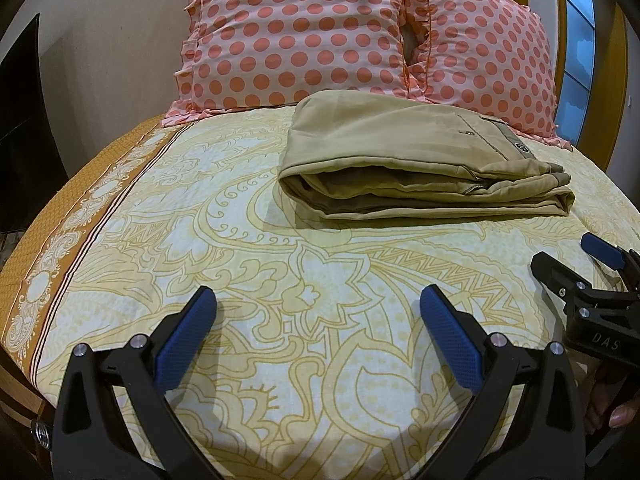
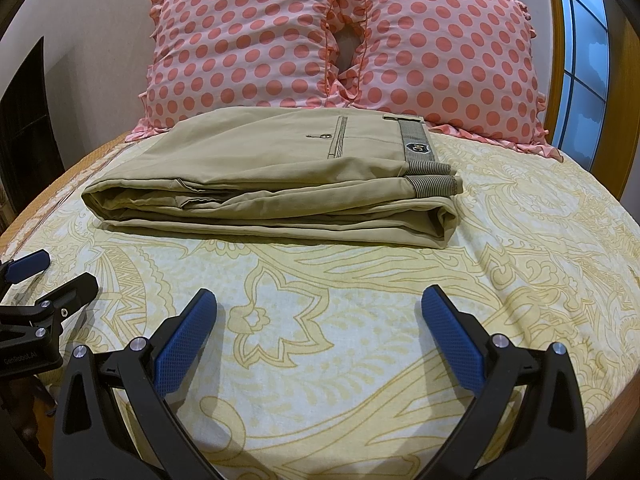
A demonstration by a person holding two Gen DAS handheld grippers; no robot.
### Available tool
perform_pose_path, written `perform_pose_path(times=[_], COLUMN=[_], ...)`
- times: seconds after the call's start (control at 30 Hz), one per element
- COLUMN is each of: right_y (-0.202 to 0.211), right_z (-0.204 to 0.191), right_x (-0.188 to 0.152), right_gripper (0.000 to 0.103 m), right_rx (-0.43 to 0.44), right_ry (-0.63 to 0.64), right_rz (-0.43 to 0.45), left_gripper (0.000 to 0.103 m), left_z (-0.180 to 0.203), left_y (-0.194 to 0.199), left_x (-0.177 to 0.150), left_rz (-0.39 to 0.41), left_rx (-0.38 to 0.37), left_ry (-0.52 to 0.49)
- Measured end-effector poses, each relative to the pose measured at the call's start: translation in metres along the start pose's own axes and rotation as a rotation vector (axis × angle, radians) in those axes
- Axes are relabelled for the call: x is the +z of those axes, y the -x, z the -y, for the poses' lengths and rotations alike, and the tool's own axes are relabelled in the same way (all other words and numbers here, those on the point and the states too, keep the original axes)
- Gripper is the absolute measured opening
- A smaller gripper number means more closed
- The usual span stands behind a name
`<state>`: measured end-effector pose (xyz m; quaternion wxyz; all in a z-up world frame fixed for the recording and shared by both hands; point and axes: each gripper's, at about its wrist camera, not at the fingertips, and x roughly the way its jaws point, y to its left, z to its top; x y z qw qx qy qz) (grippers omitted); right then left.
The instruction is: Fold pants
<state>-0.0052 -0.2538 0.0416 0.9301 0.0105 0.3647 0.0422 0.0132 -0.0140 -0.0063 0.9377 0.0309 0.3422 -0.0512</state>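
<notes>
The folded khaki pants [image 2: 276,184] lie on the bedsheet [image 2: 360,340], just before the polka-dot pillows [image 2: 344,36]. The left gripper [image 1: 318,300] and right gripper [image 2: 320,300], short of the pants, gape empty; their bases are cut off.

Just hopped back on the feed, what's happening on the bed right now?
The khaki pants lie folded into a compact stack on the patterned bedsheet, just in front of two polka-dot pillows. Nothing is holding them. The left gripper and right gripper both sit open and empty, above the sheet on the near side of the pants, side by side. Judging from how things lie, the folding looks done or nearly done.
</notes>
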Motion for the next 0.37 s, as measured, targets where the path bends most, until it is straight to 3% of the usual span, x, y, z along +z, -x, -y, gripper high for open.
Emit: perform_pose_path(times=[0.37], right_y=[-0.0005], right_z=[-0.0006], right_x=[0.0], right_gripper=[0.102], right_rx=[-0.001], right_ry=[-0.001], right_rz=[0.001], left_gripper=[0.101], left_z=[0.0001], left_y=[0.0], left_x=[0.0006], left_rz=[0.004], left_rx=[-0.003], left_ry=[-0.006])
